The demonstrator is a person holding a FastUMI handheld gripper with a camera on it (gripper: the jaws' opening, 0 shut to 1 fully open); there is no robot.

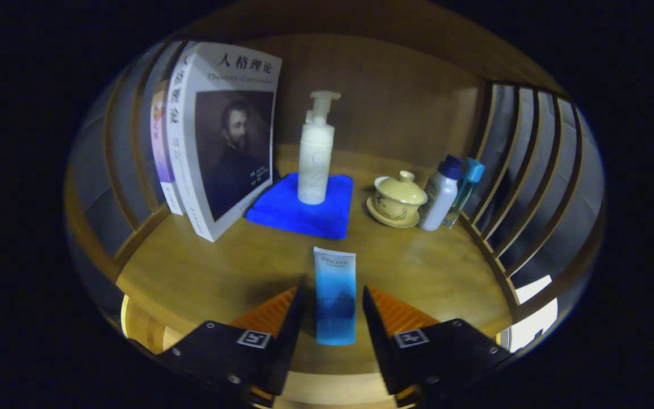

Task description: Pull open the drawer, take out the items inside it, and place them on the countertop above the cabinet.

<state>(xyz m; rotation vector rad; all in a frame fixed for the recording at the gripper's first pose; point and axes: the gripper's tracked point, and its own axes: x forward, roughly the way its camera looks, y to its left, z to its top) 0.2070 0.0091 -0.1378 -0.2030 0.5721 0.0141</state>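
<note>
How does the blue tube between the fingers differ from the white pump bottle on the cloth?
The blue tube is flat, capless on top and stands on bare wood between the gripper fingers; the white pump bottle is round, pump-topped and stands on the blue cloth beyond them. Both are upright on the countertop.

A home: wooden shelf (202, 272) with books (222, 136), toiletries, teacup (398, 199).

tube (335, 295) between my fingers: light-to-deep blue gradient | towel (304, 207): bright blue | pump bottle (315, 156): white | lidded cup (398, 199): cream, dark drawing | countertop (202, 272): brown wood | book (227, 136): white cover, dark portrait
</note>
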